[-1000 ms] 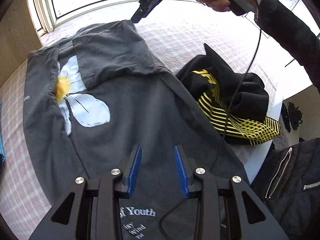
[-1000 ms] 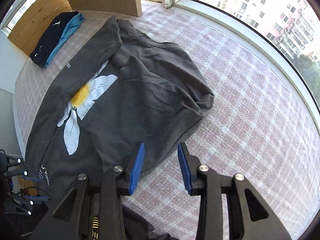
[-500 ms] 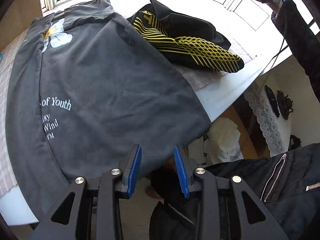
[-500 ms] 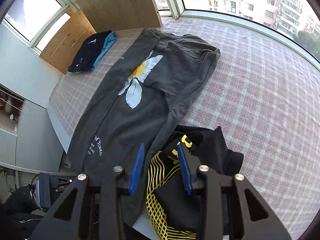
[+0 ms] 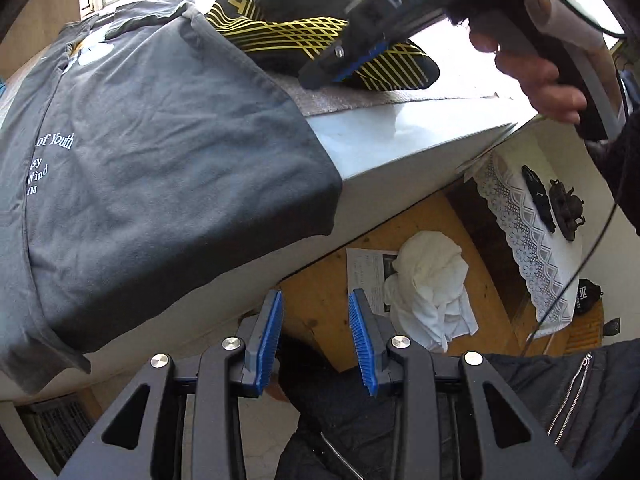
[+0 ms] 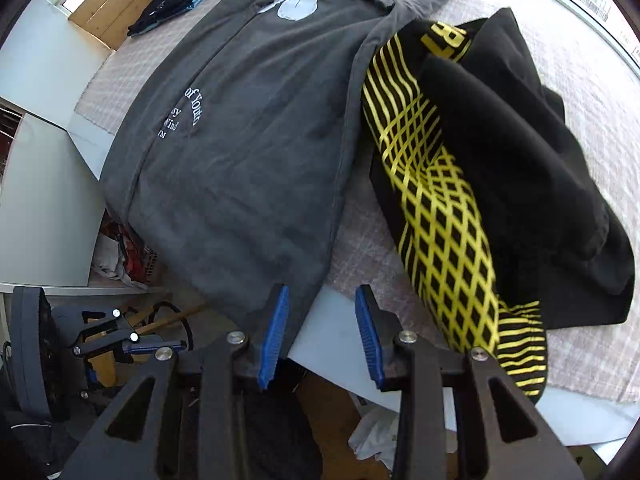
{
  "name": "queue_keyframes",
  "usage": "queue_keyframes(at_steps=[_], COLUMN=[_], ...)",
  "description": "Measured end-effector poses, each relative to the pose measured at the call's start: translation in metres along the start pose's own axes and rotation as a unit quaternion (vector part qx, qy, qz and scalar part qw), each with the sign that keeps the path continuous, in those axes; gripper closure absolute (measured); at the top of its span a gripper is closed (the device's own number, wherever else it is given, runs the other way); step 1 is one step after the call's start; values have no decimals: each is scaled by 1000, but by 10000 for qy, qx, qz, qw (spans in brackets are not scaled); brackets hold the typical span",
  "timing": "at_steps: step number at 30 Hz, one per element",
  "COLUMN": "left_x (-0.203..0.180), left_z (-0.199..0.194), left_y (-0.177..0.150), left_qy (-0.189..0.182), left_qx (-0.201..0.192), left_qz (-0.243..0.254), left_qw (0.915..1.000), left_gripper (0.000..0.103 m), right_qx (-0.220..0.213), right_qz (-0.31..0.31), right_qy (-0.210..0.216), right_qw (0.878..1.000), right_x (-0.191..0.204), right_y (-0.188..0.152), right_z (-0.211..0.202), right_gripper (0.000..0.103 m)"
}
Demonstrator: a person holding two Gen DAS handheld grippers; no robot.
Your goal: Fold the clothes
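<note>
Grey tee (image 6: 240,168) lies long on surface (image 5: 400,140), hem hanging over near edge. Both our grippers, left (image 5: 316,344) & right (image 6: 322,334), spread, empty, near hem, prob. to lift it for next fold.

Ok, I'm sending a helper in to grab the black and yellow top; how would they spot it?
Start at the table with the pale checked cover by the window. A big grey T-shirt lies spread there, its hem over the near edge. Beside it sits a crumpled black garment: it alone has bright yellow stripes and lattice.
</note>
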State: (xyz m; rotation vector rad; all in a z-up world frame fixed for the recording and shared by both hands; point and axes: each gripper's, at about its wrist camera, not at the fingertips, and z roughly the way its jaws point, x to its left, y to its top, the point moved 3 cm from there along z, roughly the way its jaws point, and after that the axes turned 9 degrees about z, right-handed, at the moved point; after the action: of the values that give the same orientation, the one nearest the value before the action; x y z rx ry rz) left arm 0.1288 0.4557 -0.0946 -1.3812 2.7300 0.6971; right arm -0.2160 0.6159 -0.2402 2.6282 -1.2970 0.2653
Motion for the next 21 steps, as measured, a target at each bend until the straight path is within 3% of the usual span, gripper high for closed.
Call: queue_keyframes(at_steps=[6, 14, 17, 20, 21], left_x=[8, 17, 17, 19, 19], left_z=[-10, -9, -4, 1, 3], left_y=[22, 45, 49, 52, 52], left_qy=[297, 457, 453, 430, 413], left_qx=[-57, -109, -143, -183, -201], left_qz=[114, 166, 118, 11, -29], left_qw=[9995, 9988, 9988, 9989, 9989], left_gripper=[70, 70, 70, 68, 68], right_qx=[-90, 344, 312, 302, 324], right_qz=[278, 447, 518, 675, 729], right_qy=[-233, -259, -294, 8, 121], right_qw=[9993, 9981, 9977, 9973, 9967], right_x=[-3, 4, 3, 3, 5], right_y=[0, -7, -7, -7, -8], right_z=[12, 30, 31, 32, 32], right_gripper=[68, 69, 69, 98, 98])
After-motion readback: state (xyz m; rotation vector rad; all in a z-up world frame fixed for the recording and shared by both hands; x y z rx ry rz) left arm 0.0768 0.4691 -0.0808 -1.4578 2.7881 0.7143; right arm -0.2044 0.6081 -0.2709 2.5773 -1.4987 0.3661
